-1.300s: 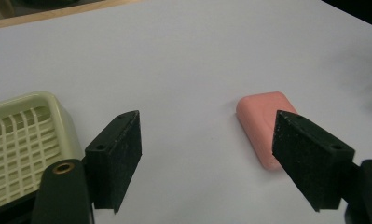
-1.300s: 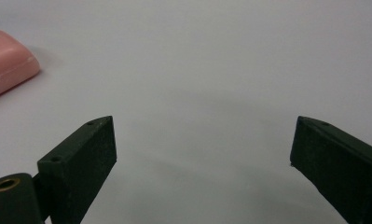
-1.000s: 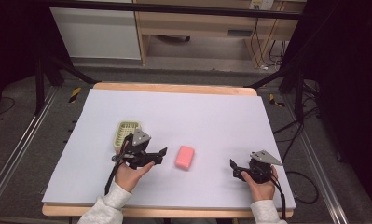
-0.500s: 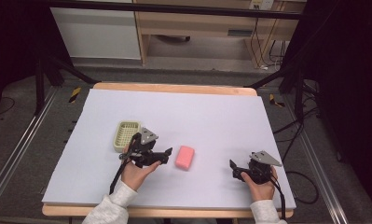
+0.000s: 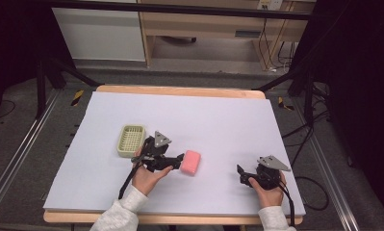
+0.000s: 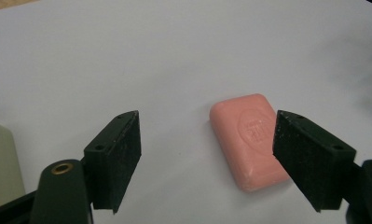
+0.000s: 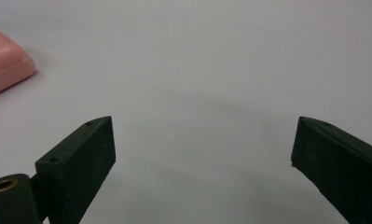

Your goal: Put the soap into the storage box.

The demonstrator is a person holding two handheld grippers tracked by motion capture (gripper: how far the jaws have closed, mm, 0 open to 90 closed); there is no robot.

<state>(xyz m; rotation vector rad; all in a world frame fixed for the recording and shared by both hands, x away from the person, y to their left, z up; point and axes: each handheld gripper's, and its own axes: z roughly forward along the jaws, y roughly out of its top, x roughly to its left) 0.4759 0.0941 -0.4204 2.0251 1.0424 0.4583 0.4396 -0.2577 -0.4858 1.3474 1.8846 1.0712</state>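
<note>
A pink bar of soap [image 5: 191, 162] lies flat on the white table sheet, near the middle front. My left gripper [image 5: 179, 160] is open just left of it, jaws pointing at the bar. In the left gripper view the soap [image 6: 249, 140] sits ahead between the spread jaws, closer to the right one, and my left gripper [image 6: 207, 163] holds nothing. A pale green slotted soap dish [image 5: 131, 140] stands behind the left hand; its corner [image 6: 2, 163] shows at the left edge. My right gripper [image 5: 241, 173] rests open at the front right, and the right gripper view shows my right gripper [image 7: 202, 168] with jaws wide apart, the soap [image 7: 6, 60] far left.
The white sheet [image 5: 218, 120] covers a wooden table whose edge shows at the back. Cables trail from both grippers toward the person. Black frame legs and a wooden shelf unit [image 5: 204, 33] stand beyond the table.
My left gripper has moved right, away from in front of the soap dish, up to the pink soap. The right gripper has stayed in place.
</note>
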